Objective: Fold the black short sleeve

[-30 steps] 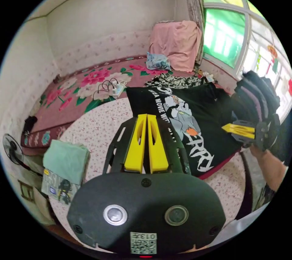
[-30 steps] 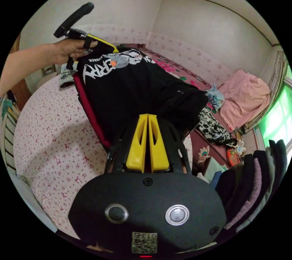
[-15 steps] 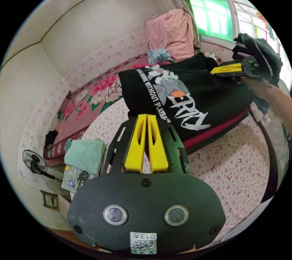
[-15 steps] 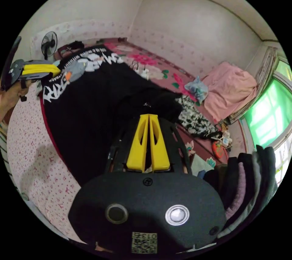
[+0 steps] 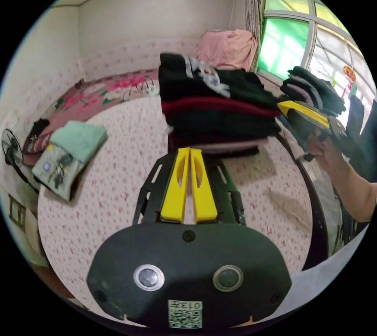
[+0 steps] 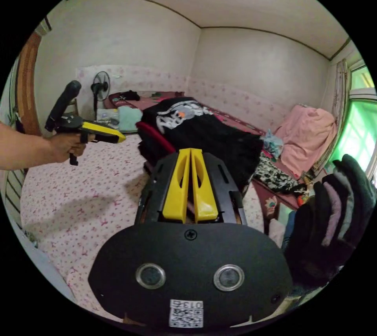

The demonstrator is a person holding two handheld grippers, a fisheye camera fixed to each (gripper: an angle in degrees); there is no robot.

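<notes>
Black tee (image 5: 204, 80) sits folded on the stack, soft and floppy, so I'd grab a hem corner; both claws (image 5: 190, 152) (image 6: 191, 153) closed, holding nothing.

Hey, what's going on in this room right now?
A person holds two yellow-jawed grippers over a round table with a pink-patterned cloth. The folded black printed short sleeve shirt tops a stack of folded clothes. The left gripper and right gripper are both shut and holding nothing.
</notes>
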